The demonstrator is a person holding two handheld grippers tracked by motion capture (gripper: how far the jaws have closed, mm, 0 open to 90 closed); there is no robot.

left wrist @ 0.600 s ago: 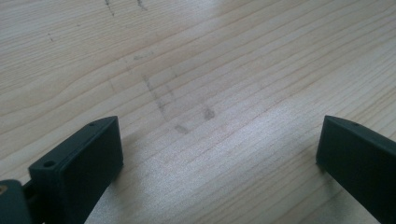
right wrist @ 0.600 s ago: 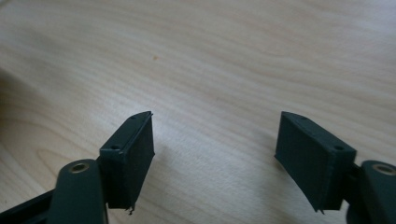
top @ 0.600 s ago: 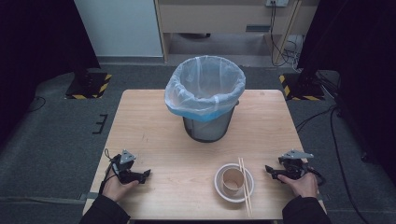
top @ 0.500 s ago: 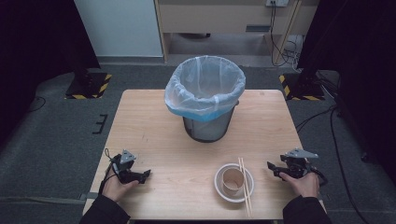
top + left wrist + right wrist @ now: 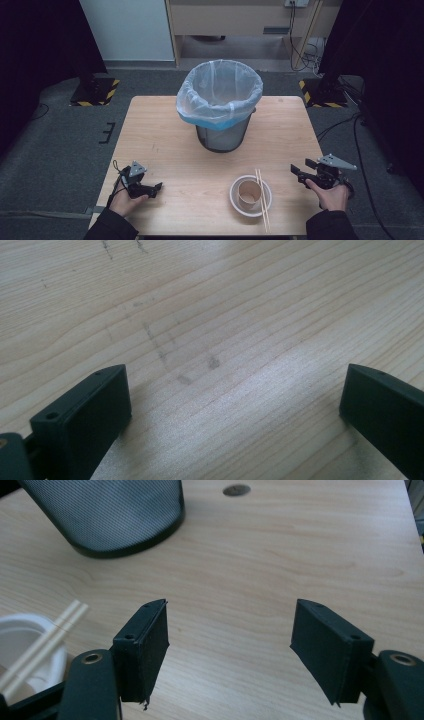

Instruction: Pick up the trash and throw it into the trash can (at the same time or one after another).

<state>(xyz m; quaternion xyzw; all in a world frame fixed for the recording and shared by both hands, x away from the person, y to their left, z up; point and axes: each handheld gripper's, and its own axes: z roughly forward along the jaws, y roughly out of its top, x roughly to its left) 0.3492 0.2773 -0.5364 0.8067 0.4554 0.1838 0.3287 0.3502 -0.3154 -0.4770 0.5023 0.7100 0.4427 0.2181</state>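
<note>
One overhead camera, two riding on the grippers.

The high view looks forward and down over the whole table (image 5: 150,130), floor beyond. The left gripper view sits close above bare wood (image 5: 215,330). The right gripper view looks across the table (image 5: 280,555) toward the bin (image 5: 105,515) and bowl (image 5: 20,630), which the high view shares.
</note>
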